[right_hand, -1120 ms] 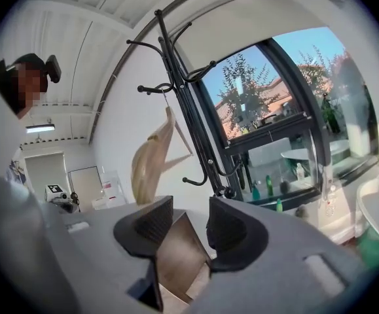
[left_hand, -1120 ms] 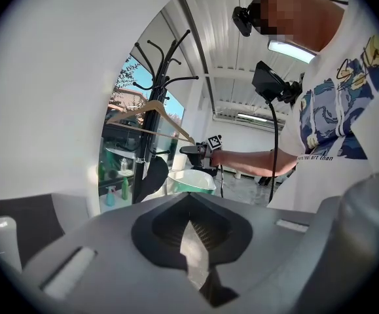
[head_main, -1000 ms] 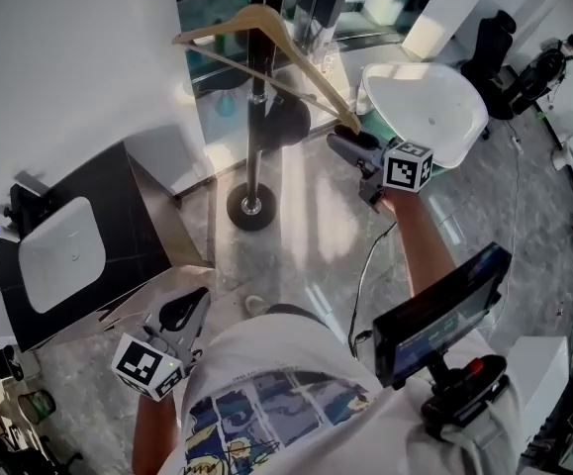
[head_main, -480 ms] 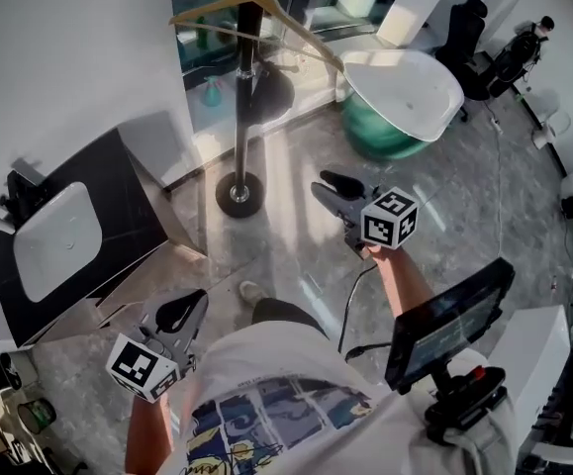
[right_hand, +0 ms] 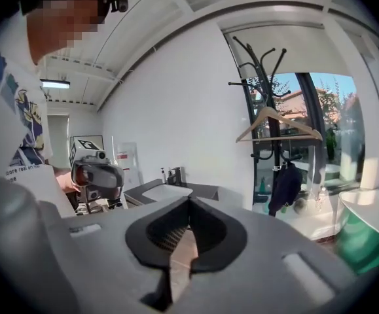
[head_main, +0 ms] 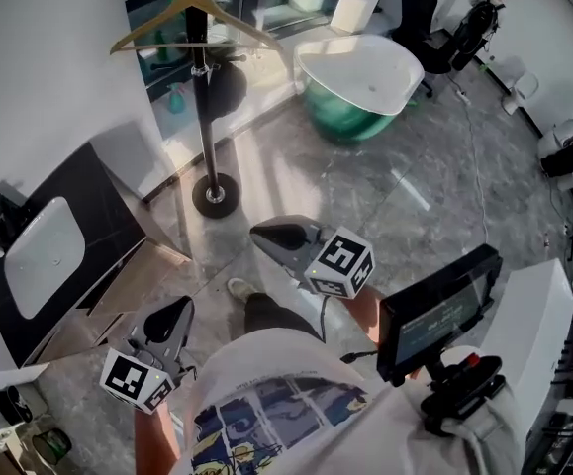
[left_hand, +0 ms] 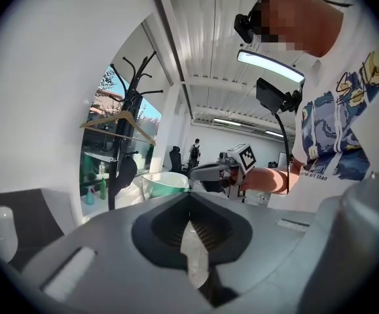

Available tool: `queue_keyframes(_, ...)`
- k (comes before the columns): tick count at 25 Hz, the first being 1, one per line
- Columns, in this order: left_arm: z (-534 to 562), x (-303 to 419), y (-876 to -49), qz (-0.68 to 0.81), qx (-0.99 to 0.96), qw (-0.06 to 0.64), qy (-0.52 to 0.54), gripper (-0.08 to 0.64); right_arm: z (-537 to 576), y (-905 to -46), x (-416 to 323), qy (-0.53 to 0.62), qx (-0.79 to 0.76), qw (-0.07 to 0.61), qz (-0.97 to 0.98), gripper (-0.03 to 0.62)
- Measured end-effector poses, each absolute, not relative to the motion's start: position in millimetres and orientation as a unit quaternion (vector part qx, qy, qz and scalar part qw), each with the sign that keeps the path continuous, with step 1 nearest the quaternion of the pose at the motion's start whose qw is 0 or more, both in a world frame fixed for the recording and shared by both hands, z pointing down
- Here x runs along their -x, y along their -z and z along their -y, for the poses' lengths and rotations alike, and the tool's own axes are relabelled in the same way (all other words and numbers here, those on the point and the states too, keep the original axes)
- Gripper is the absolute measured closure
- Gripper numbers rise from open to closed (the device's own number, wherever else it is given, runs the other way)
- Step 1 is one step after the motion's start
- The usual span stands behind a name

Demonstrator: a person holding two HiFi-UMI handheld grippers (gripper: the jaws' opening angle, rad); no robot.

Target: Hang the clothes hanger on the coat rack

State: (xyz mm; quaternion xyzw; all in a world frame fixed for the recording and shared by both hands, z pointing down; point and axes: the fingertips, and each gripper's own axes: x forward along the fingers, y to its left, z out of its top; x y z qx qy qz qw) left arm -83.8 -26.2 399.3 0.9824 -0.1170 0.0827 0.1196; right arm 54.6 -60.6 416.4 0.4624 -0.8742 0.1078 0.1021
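Note:
A wooden clothes hanger hangs by its hook on the black coat rack at the top left; it also shows as the hanger and the hanger in the gripper views. My right gripper is well away from it, close to my body, shut and empty. My left gripper is low at the left, beside my hip, also shut with nothing in it. In each gripper view the jaws meet at the tip: left gripper, right gripper.
A white and green bathtub stands to the right of the rack. A black counter with a white basin fills the left side. A screen unit sits at my right hip. Chairs and a person stand at the far back.
My right gripper has let go of the hanger's right end and drawn back toward my body, with its jaws closing. The hanger stays on the rack. The left gripper has shifted a little.

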Motion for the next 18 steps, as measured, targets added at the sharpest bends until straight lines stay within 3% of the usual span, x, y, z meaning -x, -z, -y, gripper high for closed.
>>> queue_keyframes(18, -22, 89, -400, 0.128, -0.981, 0.105, -0.1, 0.557, -12, -411, 22, -0.069, -0.394, 0.127, 0.908, 0.589)
